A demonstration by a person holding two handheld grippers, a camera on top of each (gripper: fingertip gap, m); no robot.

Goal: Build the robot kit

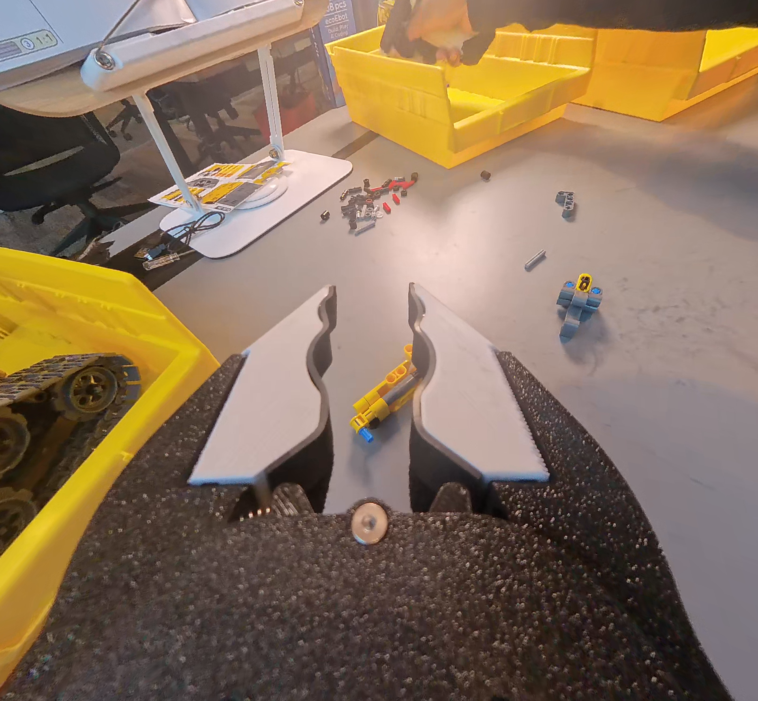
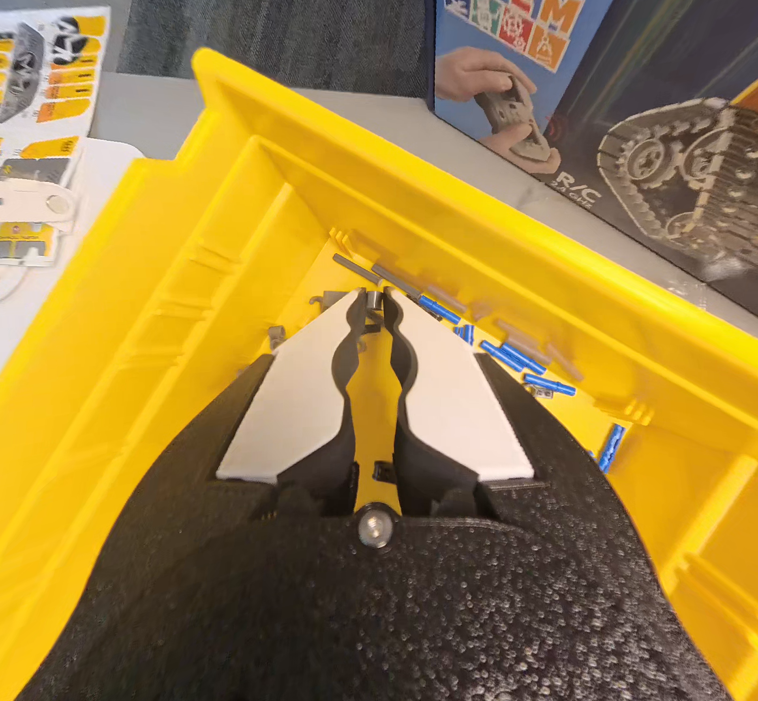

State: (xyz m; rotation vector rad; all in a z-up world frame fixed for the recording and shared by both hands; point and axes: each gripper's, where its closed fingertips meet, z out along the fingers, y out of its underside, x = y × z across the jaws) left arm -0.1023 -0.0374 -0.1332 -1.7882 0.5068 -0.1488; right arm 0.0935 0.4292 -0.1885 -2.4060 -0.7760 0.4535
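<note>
Left gripper (image 1: 372, 296) gapes over a yellow-grey brick assembly (image 1: 383, 392); right gripper (image 2: 374, 296) pinches a small grey bushing (image 2: 374, 298), frame centre.

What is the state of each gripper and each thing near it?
left gripper: open, above the table.
yellow assembly: lying on the table between the fingers.
right gripper: shut on a small grey piece.
yellow bin: open, holds blue pins.

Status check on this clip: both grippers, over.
Left gripper open above a yellow-grey assembly on the table. Right gripper in the yellow bin, shut on a small grey bush. Blue pins alongside.
</note>
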